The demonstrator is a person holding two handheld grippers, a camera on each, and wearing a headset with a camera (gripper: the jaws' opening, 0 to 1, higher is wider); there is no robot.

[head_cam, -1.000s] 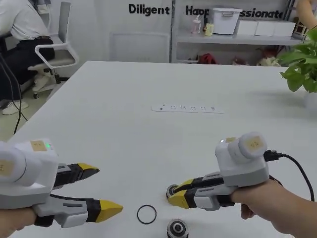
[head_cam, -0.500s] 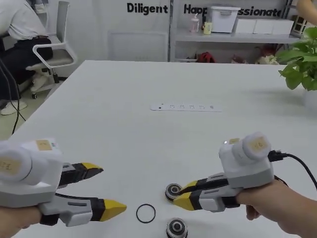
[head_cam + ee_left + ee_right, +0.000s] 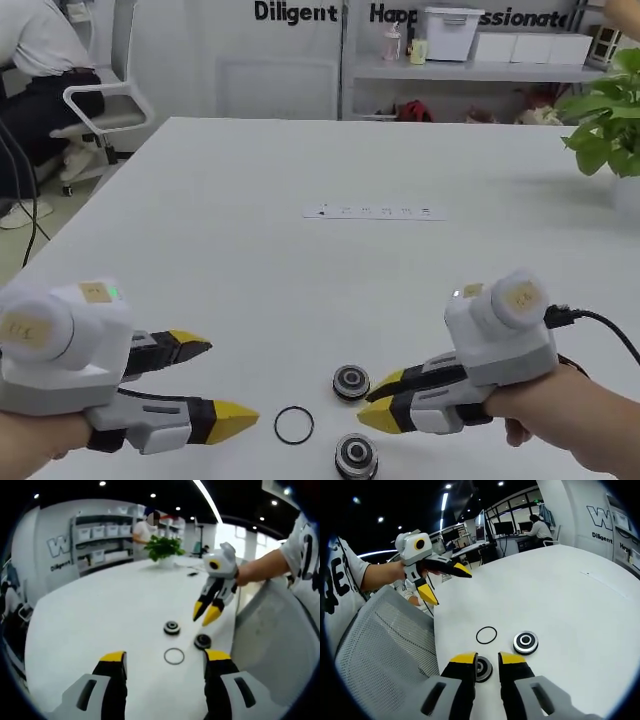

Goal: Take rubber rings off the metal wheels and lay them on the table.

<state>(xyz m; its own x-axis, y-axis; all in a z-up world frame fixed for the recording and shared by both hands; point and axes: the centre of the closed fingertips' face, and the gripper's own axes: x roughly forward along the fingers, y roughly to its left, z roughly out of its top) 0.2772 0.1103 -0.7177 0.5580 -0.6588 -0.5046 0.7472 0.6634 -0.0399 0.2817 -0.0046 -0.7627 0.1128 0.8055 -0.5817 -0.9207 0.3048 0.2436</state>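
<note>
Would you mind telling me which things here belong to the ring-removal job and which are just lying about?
For the job: far wheel, near wheel, rubber ring already lying on the table, left gripper, right gripper.
Just lying about: socket strip, plant, chair, storage box.

Thin black rubber ring [image 3: 293,425], loose, flat on the table [image 3: 300,280]. At its 2 o'clock, close by, far metal wheel [image 3: 351,382]; at 4 o'clock, near metal wheel [image 3: 357,455]. Both flat, dark-rimmed, silver inside, apart.
</note>
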